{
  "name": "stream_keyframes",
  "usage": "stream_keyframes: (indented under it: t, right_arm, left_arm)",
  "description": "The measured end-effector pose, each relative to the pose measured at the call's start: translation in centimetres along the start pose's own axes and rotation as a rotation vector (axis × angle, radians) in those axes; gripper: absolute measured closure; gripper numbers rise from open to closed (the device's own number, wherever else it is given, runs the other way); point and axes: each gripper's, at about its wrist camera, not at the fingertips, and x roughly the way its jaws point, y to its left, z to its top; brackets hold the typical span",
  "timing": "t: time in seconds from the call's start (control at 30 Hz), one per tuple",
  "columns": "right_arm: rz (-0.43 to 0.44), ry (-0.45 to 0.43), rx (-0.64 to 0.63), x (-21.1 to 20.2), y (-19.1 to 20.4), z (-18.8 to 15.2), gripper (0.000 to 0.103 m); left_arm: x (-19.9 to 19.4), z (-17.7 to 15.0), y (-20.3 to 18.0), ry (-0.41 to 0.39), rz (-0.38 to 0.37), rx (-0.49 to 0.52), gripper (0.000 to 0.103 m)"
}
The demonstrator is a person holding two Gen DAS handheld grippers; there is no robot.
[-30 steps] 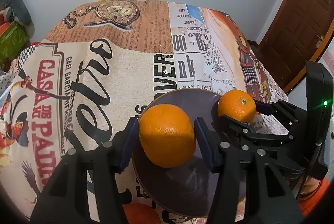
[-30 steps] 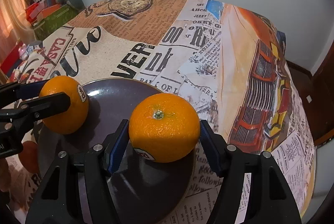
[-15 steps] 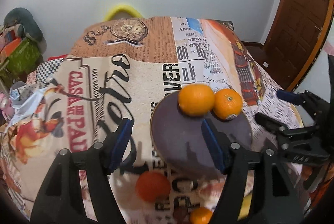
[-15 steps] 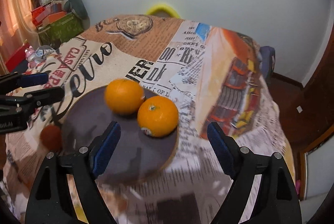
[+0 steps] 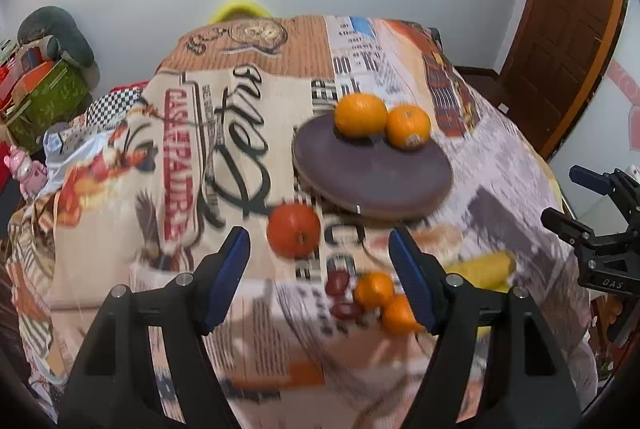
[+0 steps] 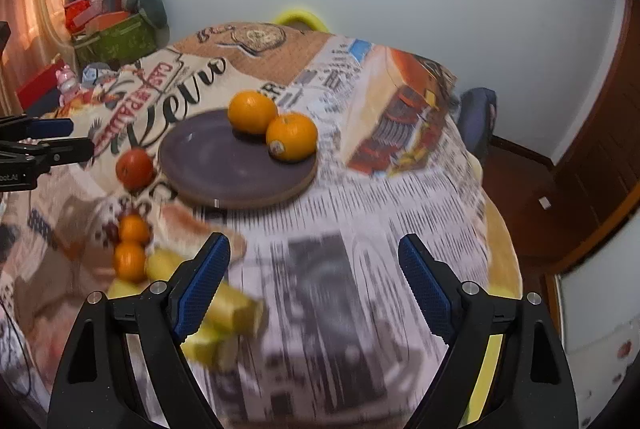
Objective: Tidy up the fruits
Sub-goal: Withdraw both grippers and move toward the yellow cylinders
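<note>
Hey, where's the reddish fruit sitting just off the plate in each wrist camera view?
Left wrist: the reddish fruit lies low and centre, on the cloth just left of the plate's near rim.
Right wrist: the reddish fruit is at middle left, beside the plate's left rim.
Shared landmark: the two oranges on the plate's far side.

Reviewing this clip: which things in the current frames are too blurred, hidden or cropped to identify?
- Yellow fruit, right wrist view: motion-blurred and partly behind the right hand-held gripper; its kind cannot be told.
- Dark red fruits, left wrist view: small and smeared; kind unclear.
- Sticker on the nearer orange: too small to read.
- Small orange fruit, left wrist view: partly hidden behind a finger of the left hand-held gripper.
</note>
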Motion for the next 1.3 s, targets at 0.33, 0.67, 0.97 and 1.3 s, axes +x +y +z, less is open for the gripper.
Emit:
stream_keyframes:
  t: [0.33,0.67,0.97,1.3]
  right_arm:
    - [0.029,0.112,0.099,1.5,0.1,-5.3,0.017]
    - [0.048,0.197,0.125,4.2,0.1,-7.4,0.017]
    - [0.036,0.179,0.099,1.1,-0.1,-8.9,0.021]
    - [0.126,0.12,0.127,-1.9,-1.2,-8.1,0.021]
  left_arm:
    - [1.4,-6.4,-2.8,0.114,-0.027,0.031,0.029]
    - [3.8,-8.6,-4.4,0.186,-0.037,0.012,0.028]
    - [3.5,-8.5,-5.7,0.181,-0.053,0.042,0.028]
    - [2.5,-8.3,-5.1,0.165,-0.089,0.016,0.028]
